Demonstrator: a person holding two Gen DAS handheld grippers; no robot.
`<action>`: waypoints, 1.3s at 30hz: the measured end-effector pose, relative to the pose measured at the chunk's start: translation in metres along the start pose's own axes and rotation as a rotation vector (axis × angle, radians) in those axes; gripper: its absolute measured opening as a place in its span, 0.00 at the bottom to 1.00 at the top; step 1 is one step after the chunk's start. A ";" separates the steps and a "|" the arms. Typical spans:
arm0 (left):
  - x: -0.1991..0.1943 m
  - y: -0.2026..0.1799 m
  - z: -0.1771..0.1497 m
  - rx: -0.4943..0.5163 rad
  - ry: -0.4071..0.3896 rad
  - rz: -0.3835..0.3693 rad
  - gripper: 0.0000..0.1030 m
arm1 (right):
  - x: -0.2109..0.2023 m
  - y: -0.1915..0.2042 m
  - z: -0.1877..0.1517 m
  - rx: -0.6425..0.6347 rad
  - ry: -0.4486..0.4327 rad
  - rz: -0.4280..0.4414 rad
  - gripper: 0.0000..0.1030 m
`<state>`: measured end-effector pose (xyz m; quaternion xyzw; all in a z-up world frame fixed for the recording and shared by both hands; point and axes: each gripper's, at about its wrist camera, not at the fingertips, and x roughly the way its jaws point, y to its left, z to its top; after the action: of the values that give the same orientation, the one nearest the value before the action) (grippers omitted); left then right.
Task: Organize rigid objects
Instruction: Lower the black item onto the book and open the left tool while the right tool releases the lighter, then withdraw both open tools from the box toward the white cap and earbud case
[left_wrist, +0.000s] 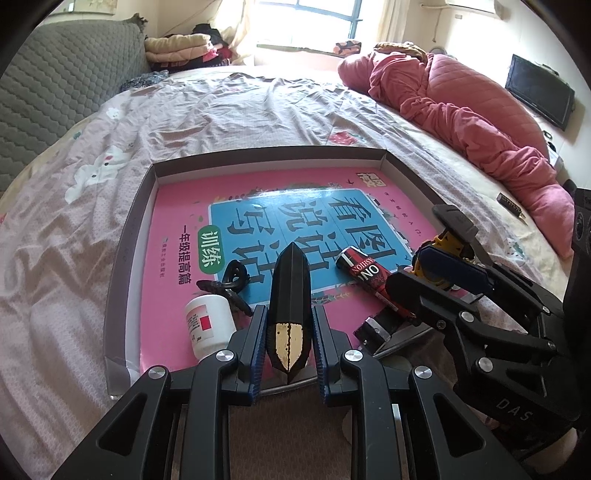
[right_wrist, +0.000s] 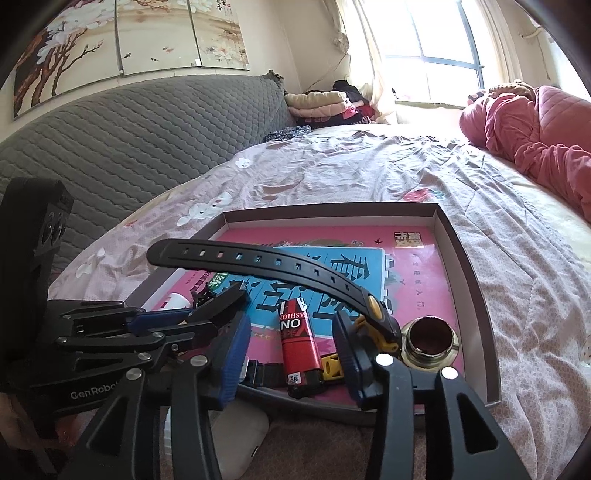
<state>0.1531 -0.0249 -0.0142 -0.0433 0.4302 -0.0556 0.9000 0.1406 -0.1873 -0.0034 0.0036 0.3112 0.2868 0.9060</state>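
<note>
We look across a bed (left_wrist: 221, 110) spread with a pale pink cartoon-print sheet, a rumpled pink quilt (left_wrist: 461, 99) heaped along its right side. Daylight floods through a dark-framed window (right_wrist: 436, 55) behind sheer curtains. A grey quilted headboard (right_wrist: 129, 136) runs beneath a floral wall painting (right_wrist: 122, 40); folded blankets (left_wrist: 177, 50) fill the corner, a dark television (left_wrist: 539, 90) far right.
</note>
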 end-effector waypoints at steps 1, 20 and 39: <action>0.000 0.000 0.000 0.001 0.000 0.000 0.23 | 0.000 0.001 0.000 -0.002 0.001 0.001 0.45; -0.013 -0.002 -0.004 -0.010 -0.009 -0.005 0.31 | -0.019 0.002 -0.007 -0.021 -0.019 -0.022 0.49; -0.048 -0.009 -0.018 -0.009 -0.051 -0.053 0.47 | -0.051 -0.013 -0.016 0.076 -0.039 -0.092 0.55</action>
<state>0.1090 -0.0277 0.0126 -0.0602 0.4061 -0.0763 0.9087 0.1056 -0.2276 0.0097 0.0291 0.3038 0.2326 0.9235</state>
